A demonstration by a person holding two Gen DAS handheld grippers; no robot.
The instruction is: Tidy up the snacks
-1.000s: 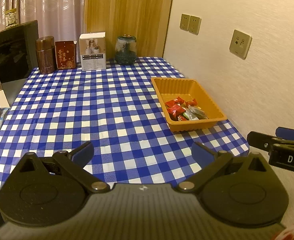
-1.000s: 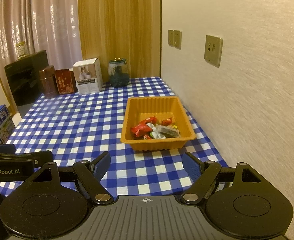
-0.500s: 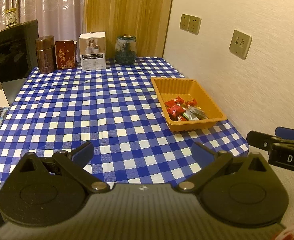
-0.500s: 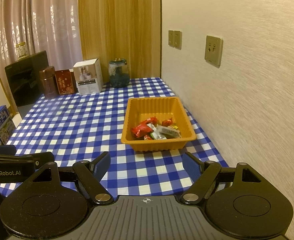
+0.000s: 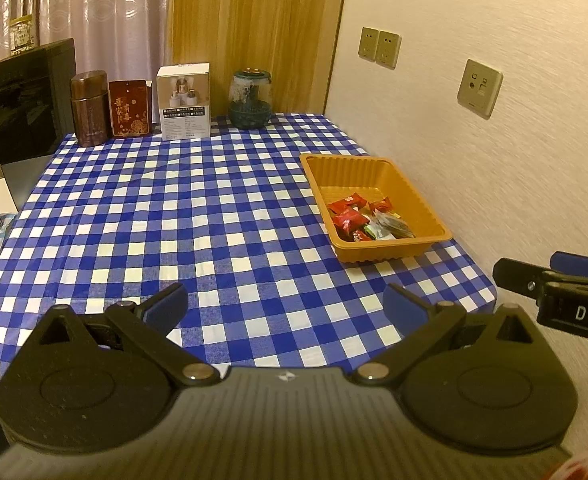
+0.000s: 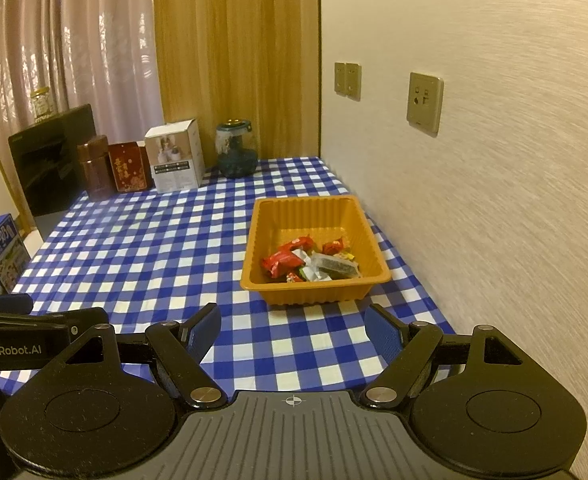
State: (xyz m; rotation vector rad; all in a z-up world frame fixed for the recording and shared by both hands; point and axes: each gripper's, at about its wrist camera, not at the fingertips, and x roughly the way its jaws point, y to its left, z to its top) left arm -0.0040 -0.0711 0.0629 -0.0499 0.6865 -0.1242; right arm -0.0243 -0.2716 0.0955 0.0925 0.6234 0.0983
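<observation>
You stand in a lived-in home room: a checked tablecloth covers the table, lace curtains hang behind, and tea tins, a gift box and wall sockets surround you.

A checked blue-and-white cloth covers the bench, soft and faintly creased. The orange tray looks like thin moulded plastic with ribbed walls and a dull sheen. The snack wrappers in it are glossy, crinkled foil and clear film. Each claw is matt black plastic with blue ridged pads and bright metal pivot pins. The wall is rough and textured; the panel behind looks like wood grain.
</observation>
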